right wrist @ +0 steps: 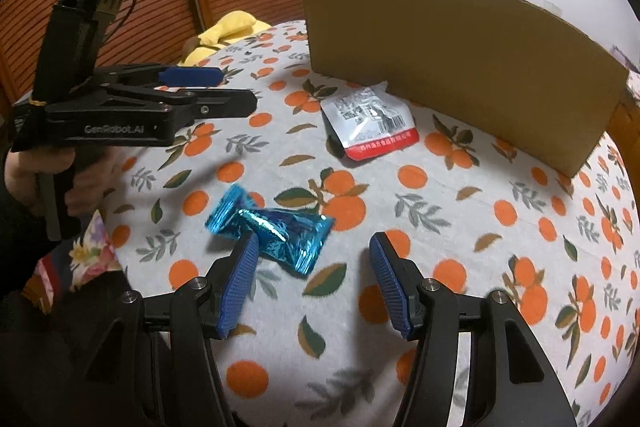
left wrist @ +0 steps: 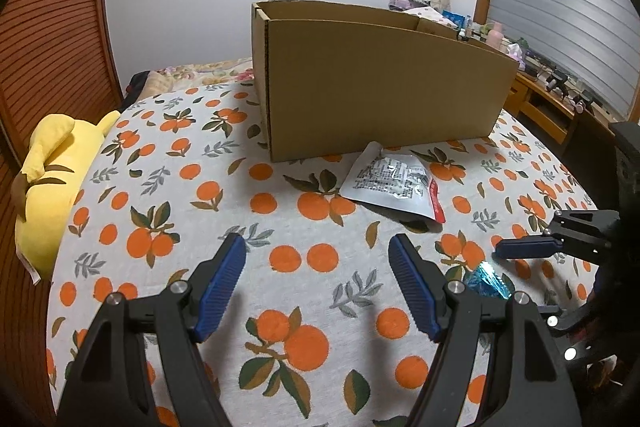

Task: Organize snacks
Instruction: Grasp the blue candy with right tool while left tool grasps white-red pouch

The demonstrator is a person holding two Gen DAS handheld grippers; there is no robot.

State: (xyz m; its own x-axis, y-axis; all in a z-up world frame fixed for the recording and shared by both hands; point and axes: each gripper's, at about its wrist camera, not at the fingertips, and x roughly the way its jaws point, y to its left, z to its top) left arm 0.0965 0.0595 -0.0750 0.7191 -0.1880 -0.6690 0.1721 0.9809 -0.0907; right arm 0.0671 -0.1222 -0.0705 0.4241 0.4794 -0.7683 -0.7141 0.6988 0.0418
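A: Right gripper point(right wrist: 312, 267) spread wide, nothing held, and the blue foil snack point(right wrist: 272, 231) lies just off its left fingertip, touching the pad.

B: A pick-up being lined up, I'd say. It wants a shift left to straddle the wrapper, then close.

A: Left gripper point(left wrist: 316, 279) is wide too, empty over the cloth point(left wrist: 224, 195).

B: Ahead of both, the white pouch point(left wrist: 394, 183) lies flat, and beyond it stands the cardboard box point(left wrist: 380, 87), its near wall facing the tools.

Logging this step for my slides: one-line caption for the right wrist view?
Open right tongs hover beside a blue foil candy wrapper, cardboard box behind.
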